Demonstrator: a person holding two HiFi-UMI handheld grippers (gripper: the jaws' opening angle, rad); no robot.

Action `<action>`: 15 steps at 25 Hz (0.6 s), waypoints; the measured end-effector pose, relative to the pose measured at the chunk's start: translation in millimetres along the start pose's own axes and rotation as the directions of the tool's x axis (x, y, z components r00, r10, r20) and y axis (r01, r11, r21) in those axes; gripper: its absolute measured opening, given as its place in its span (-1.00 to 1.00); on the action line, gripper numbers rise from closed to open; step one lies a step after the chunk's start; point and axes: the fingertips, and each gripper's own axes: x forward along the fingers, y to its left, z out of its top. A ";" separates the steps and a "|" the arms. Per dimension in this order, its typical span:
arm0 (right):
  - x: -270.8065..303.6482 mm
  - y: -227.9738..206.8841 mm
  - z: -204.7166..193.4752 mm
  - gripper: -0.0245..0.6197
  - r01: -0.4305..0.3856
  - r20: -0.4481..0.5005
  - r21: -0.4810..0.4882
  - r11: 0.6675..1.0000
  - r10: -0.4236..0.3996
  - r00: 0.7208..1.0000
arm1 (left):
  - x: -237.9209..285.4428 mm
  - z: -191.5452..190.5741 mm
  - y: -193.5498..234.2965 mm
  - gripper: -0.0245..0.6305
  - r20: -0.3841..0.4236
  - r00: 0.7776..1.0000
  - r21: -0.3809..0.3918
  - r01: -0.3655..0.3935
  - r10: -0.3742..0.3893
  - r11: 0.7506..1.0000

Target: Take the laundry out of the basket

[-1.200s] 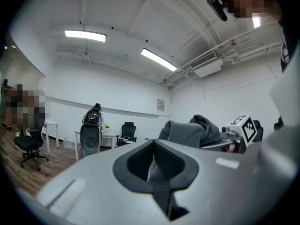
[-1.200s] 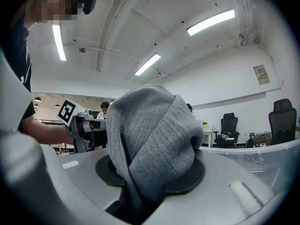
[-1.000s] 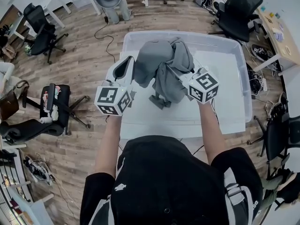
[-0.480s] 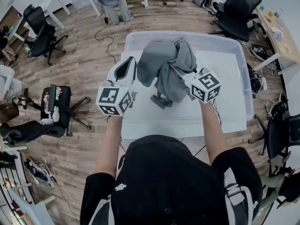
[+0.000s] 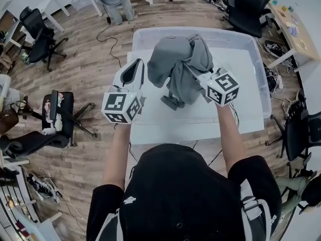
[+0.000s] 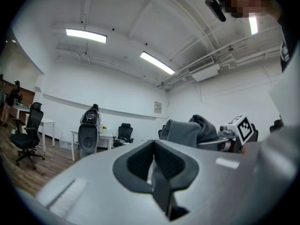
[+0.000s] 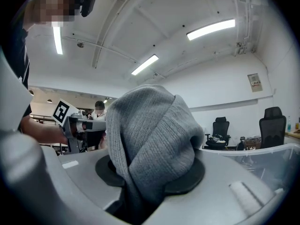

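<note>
The right tool (image 7: 152, 170) is clenched on the grey garment (image 5: 176, 59), which drapes over its jaws and hangs lengthwise down toward the clear basket (image 5: 251, 54) below. The left tool (image 6: 154, 165), closed and empty, is just left of the cloth.

I can read no words or numbers anywhere. The left cube (image 5: 122, 107) and right cube (image 5: 223, 89) carry only black-and-white square markers. The far wall sign (image 6: 158, 107) and the near shirt logo (image 5: 129, 200) are too small to read.
</note>
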 end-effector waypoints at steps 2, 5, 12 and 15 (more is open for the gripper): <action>-4.9 5.8 4.3 -0.40 0.011 0.004 -0.005 1.000 -0.011 1.000 | -7.4 -1.0 -1.0 -0.90 0.001 1.000 -0.003 0.002 -0.002 1.000; -14.7 12.7 13.0 -0.40 0.024 0.020 -0.005 1.000 -0.024 1.000 | -18.4 1.5 -4.9 -0.90 0.008 1.000 -0.005 0.005 -0.005 1.000; -32.6 40.9 27.2 -0.40 0.058 0.056 0.001 0.998 -0.058 0.997 | -55.6 5.6 -4.0 -0.90 0.016 1.000 -0.008 0.013 -0.013 1.000; -41.4 56.4 28.7 -0.40 0.081 0.062 -0.004 0.997 -0.080 0.995 | -76.0 6.2 0.0 -0.90 0.025 1.000 -0.020 0.002 -0.002 1.000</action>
